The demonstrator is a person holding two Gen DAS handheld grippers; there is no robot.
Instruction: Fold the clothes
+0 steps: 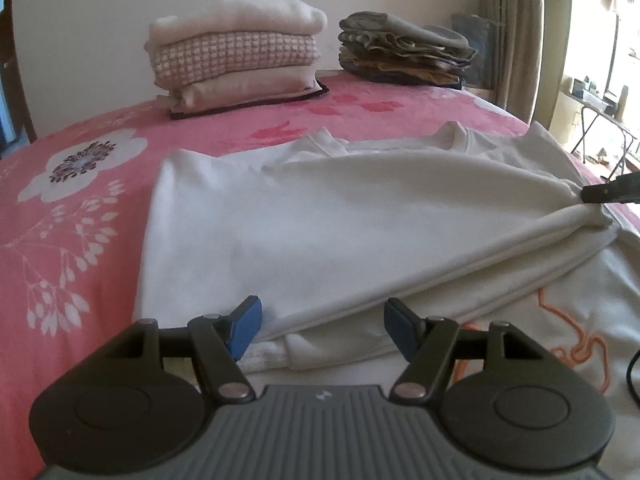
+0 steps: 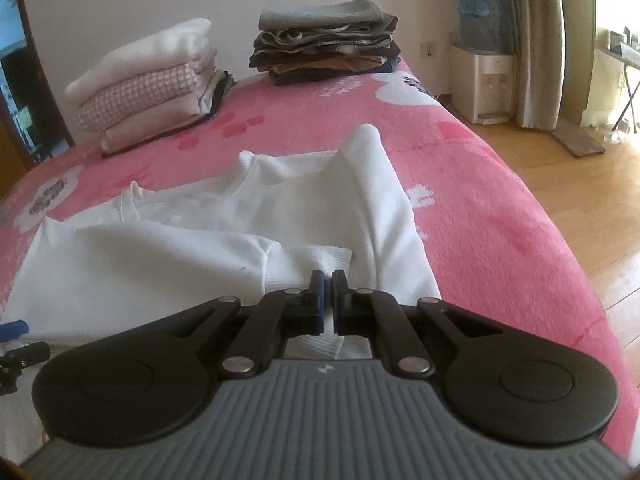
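Two piles of folded clothes stand at the far side of the bed, which is covered in a pink floral spread: a pale pile and a darker pile, apart from each other. The garment under work, a white sweatshirt, lies spread across the middle of the bed, one sleeve drawn over the body. The left gripper stands spread over the near hem, its blue pads clear of the cloth on both sides. The right gripper is pressed together on the ribbed cuff of the sleeve; in the left wrist view only its dark tip shows at the right edge, where the cloth bunches into it. An orange printed design on the sweatshirt front is partly covered by the fold and cut off at the edge; it cannot be read. A small pale mark on each gripper body is too small to make out. The items within the darker pile cannot be told apart. A white appliance stands on the floor by the curtain, its panel markings illegible.
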